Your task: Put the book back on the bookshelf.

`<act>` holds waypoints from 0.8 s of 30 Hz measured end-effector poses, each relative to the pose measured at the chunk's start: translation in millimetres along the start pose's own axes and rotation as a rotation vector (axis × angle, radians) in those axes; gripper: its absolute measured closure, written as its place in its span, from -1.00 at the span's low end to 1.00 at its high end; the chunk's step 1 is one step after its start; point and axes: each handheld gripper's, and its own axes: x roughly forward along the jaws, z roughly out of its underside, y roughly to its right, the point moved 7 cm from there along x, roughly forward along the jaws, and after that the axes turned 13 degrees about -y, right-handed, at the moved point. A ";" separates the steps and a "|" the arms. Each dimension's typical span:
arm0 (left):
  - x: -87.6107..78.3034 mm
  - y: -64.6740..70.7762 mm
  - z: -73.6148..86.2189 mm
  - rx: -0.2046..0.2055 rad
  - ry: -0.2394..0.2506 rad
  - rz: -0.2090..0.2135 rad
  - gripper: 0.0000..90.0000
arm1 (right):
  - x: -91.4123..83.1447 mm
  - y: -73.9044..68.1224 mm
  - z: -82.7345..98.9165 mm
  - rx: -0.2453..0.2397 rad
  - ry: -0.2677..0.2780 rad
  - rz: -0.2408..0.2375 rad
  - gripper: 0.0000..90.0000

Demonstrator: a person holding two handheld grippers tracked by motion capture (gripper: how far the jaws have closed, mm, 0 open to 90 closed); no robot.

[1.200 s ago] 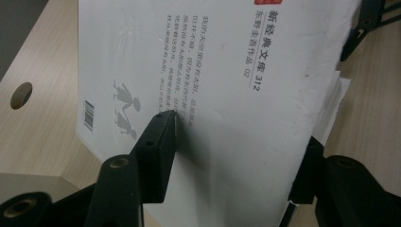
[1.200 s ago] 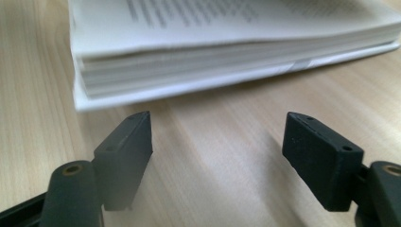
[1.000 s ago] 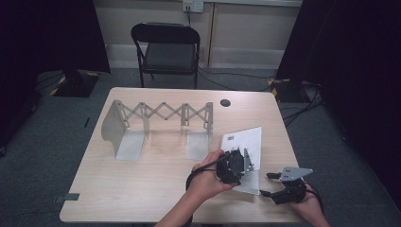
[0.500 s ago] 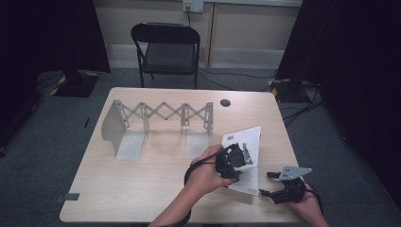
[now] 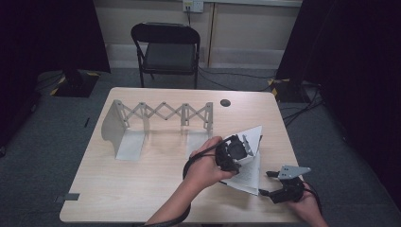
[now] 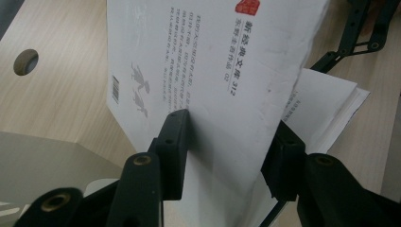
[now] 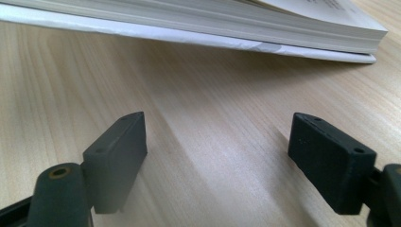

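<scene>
A white paperback book (image 5: 249, 174) lies on the wooden table (image 5: 142, 189) at the front right. Its front cover (image 6: 213, 71) is lifted off the pages (image 6: 326, 104) and stands tilted. My left gripper (image 5: 241, 147) holds that cover by its edge; its jaws have just been closing, and the cover sits between its pads (image 6: 172, 142). My right gripper (image 5: 265, 183) rests low on the table just right of the book. Its jaws have just been opening, with nothing but bare wood between them (image 7: 217, 151). The book's page block (image 7: 236, 23) lies a short way ahead of them.
A white folding scissor rack (image 5: 161, 116) stands across the back left of the table. A round cable hole (image 5: 225, 102) sits near the far edge. A black folding chair (image 5: 168, 47) stands beyond the table, and cables (image 5: 302, 106) run on the floor at right.
My left gripper has risen a little with the cover, which now stands steeper. The right gripper has stayed where it was.
</scene>
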 end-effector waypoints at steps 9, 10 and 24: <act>-9.5 -4.4 -1.5 0.006 -0.040 0.006 0.31 | 0.7 1.5 -0.4 0.014 -0.006 0.011 -0.63; -9.5 -4.4 -1.5 0.006 -0.040 0.006 0.32 | 0.7 1.5 -0.4 0.014 -0.006 0.011 -0.63; -13.0 -4.2 -4.7 -0.001 -0.057 0.017 0.32 | -0.8 -0.8 -18.1 -0.011 0.042 0.088 -0.56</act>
